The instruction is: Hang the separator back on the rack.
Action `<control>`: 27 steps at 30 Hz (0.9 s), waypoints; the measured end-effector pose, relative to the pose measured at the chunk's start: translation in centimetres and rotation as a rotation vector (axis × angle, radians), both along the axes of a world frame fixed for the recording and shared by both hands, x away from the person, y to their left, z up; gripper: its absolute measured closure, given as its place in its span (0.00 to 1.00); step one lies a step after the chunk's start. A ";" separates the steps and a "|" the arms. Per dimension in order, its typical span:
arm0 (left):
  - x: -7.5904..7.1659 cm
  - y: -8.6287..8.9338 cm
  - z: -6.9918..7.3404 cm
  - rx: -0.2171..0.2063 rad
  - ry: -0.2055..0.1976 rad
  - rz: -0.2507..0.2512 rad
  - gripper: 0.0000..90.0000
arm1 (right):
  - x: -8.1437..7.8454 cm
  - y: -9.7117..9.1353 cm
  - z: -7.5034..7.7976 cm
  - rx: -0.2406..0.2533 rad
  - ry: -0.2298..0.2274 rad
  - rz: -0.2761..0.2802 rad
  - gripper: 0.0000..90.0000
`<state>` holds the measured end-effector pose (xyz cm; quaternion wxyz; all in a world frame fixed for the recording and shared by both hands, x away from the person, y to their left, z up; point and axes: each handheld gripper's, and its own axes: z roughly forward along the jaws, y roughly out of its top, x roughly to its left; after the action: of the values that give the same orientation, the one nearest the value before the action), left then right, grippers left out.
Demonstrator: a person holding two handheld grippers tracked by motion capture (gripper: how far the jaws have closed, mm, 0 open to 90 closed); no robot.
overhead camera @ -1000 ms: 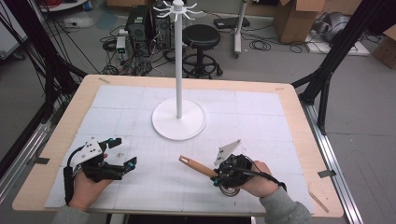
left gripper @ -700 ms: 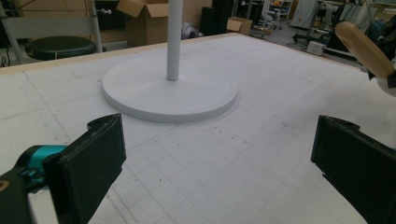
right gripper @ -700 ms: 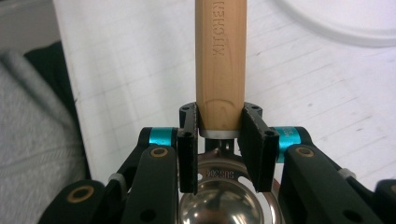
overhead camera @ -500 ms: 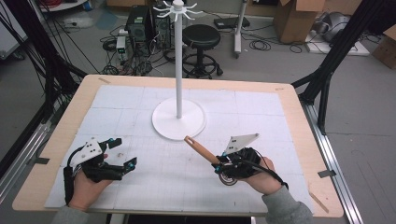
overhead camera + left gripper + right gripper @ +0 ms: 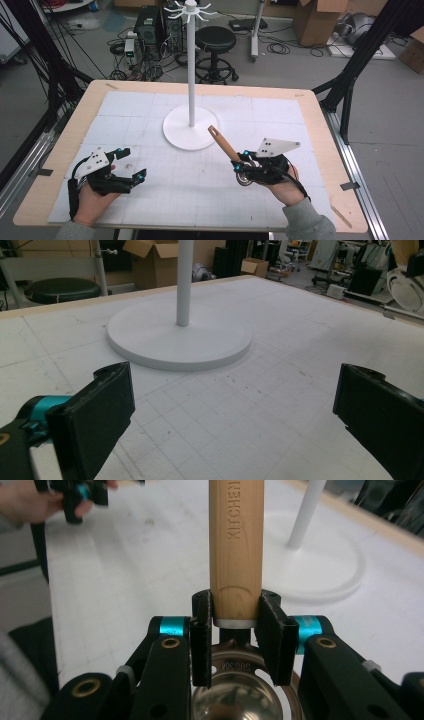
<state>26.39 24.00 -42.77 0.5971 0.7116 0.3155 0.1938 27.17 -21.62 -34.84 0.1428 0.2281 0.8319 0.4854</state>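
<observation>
- My right tongs (image 5: 243, 164) are shut on the ladle (image 5: 231, 151), clamped at the foot of its wooden handle, where the wood meets the metal collar. In the right gripper view the two black jaws sit flush against either side of the handle (image 5: 235, 550), with the steel bowl (image 5: 240, 695) tucked down between the gripper arms, nearest to me.
- I judge the pick-up done: in the high view the ladle is off the table (image 5: 300, 100), handle slanting up and away toward the stand, bowl low by my right hand (image 5: 285, 182).
- My left tongs (image 5: 131, 164) stand wide open with nothing between them — the left gripper view has only bare white mat (image 5: 260, 410) between the jaws. The left hand (image 5: 90, 202) rests near the front left edge, well apart from the ladle.
- Farther out, the stand (image 5: 191, 75) rises from its round white base (image 5: 175, 135) at the middle of the table; the handle tip is near the base's right rim but not touching it.
- At the top of the pole sits a ring of hooks (image 5: 190, 9), all empty as far as I can tell.
- What I take to be left: carrying the ladle up to those hooks and hanging it — whether the handle end has a hole or loop for that, I cannot tell.
</observation>
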 end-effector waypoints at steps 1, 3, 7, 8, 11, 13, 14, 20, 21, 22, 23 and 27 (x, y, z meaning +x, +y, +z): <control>0.0 0.0 0.0 -0.003 0.000 0.002 0.04 | 0.0 -0.2 0.1 0.015 -0.018 -0.003 0.78; 0.1 0.0 0.0 -0.003 0.001 0.001 0.04 | 0.0 -0.3 0.3 0.036 -0.027 -0.010 0.78; 0.1 0.0 -0.1 -0.003 0.000 -0.003 0.04 | 0.3 -0.5 0.5 0.055 -0.033 -0.022 0.78; 0.0 0.0 0.0 -0.002 -0.002 -0.005 0.04 | 0.4 -0.5 0.5 0.058 -0.032 -0.024 0.78; 0.0 0.0 0.0 -0.001 -0.001 -0.005 0.04 | 0.5 -0.6 0.8 0.091 -0.057 -0.042 0.78; 0.0 0.0 0.0 -0.010 0.001 -0.018 0.04 | 0.6 -0.7 1.1 0.113 -0.061 -0.065 0.78; -0.1 -0.1 0.0 -0.012 -0.002 -0.019 0.04 | 0.8 -0.8 1.3 0.128 -0.060 -0.069 0.78; -0.1 -0.2 0.0 -0.018 0.001 -0.021 0.04 | 1.6 -1.6 1.9 0.175 -0.063 -0.105 0.78; 0.0 -0.1 0.0 -0.014 0.001 -0.021 0.04 | 1.8 -1.7 2.0 0.180 -0.063 -0.113 0.78; 0.1 -0.1 0.0 -0.014 0.002 -0.016 0.04 | 2.1 -1.8 2.1 0.191 -0.060 -0.119 0.78; 0.1 -0.1 0.0 -0.008 0.003 -0.012 0.04 | 2.3 -1.8 2.2 0.196 -0.059 -0.122 0.78; 0.1 -0.1 0.0 -0.007 0.002 -0.014 0.04 | 3.1 -1.8 2.8 0.235 -0.066 -0.140 0.78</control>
<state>26.44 23.93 -42.80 0.6006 0.7120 0.3117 0.1879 30.29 -23.47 -32.09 0.1756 0.2847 0.7461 0.5757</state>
